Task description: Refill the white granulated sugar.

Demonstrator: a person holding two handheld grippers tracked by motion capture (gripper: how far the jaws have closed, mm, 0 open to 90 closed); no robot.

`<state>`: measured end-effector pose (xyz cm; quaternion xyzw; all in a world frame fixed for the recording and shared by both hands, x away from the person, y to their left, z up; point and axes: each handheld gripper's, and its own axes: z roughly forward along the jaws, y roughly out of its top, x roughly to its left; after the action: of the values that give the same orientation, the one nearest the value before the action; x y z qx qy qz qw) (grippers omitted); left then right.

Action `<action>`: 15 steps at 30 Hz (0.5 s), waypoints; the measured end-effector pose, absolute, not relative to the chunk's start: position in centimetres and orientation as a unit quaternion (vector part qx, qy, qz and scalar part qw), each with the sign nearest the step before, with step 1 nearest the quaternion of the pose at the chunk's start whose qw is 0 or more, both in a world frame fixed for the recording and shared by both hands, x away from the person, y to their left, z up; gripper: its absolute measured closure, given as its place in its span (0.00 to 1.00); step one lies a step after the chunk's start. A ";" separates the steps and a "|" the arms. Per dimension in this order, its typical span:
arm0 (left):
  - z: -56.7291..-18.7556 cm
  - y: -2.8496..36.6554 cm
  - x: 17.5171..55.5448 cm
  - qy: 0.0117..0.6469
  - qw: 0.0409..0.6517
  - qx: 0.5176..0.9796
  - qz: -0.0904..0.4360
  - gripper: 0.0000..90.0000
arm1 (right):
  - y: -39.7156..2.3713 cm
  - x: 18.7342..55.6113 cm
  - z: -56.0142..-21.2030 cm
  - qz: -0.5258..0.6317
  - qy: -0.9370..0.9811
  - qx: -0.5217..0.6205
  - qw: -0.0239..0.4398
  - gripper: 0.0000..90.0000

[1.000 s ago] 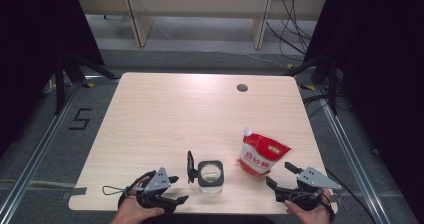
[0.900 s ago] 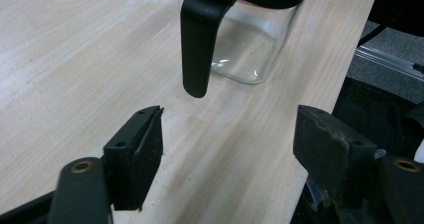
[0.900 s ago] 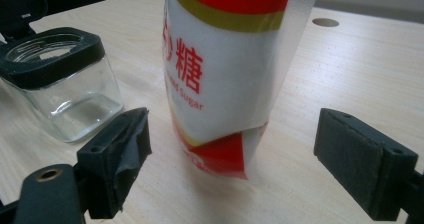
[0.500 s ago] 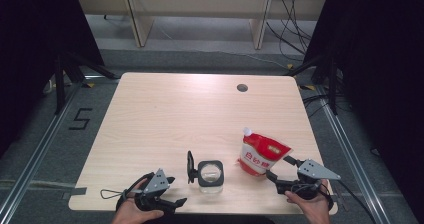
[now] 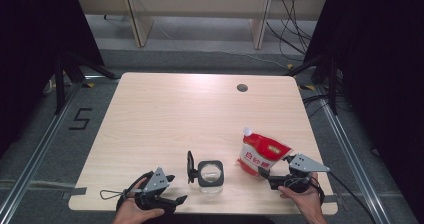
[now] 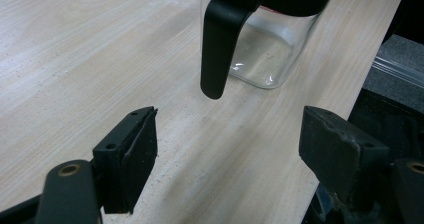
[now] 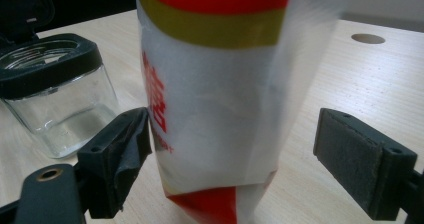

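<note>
- Pouch (image 5: 261,154): white with red and yellow bands and red characters, standing on the counter (image 5: 165,119) toward its near right part. Long axis runs up from the base; in the high view the top leans away and leftward, with a small white spout cap (image 5: 246,131) at the upper left corner.
- Right gripper view: pouch (image 7: 215,99) seen from low down, its red base on the wood, body between the two jaws. Left pad looks just at or touching the pouch side; cannot tell which. Right pad stands apart from it.
- Right hand-held gripper (image 5: 270,176): jaws spread wide, set around the pouch base, nothing clamped. Points toward the pouch from the near right edge.
- Jar (image 5: 210,172): clear glass, square-shouldered with a black collar, upright, just left of the pouch. Hinged black lid (image 5: 190,165) stands open on its left side.
- Left gripper view: jar (image 6: 265,39) straight ahead, black lid (image 6: 217,44) hanging down in front of the glass; jar bottom looks clear.
- Left hand-held gripper (image 5: 175,196): jaws wide apart, holding nothing, low over the near edge, aimed at the jar and short of it.
- High view alone gives the round hole (image 5: 242,88) in the counter's far side and a floor marking "5" (image 5: 80,119) to the left.
</note>
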<state>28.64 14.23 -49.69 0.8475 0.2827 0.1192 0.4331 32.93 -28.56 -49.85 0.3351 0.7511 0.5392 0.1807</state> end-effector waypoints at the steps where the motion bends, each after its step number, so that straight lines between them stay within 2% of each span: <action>1: -49.7 14.2 28.7 0.281 0.435 0.847 0.121 0.26 | -28.5 33.2 -50.0 0.538 0.756 0.323 0.186 0.18; 4: -49.7 14.4 28.7 0.280 0.431 0.849 0.121 0.26 | -28.4 33.5 -50.1 0.540 0.755 0.314 0.199 0.18; 15: -49.6 14.5 28.8 0.290 0.426 0.848 0.120 0.26 | -27.9 34.5 -50.9 0.536 0.764 0.307 0.184 0.17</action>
<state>28.79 14.48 -49.60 0.8484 0.2901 0.1200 0.4262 34.53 -27.92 -50.93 0.3075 0.7642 0.5365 0.1836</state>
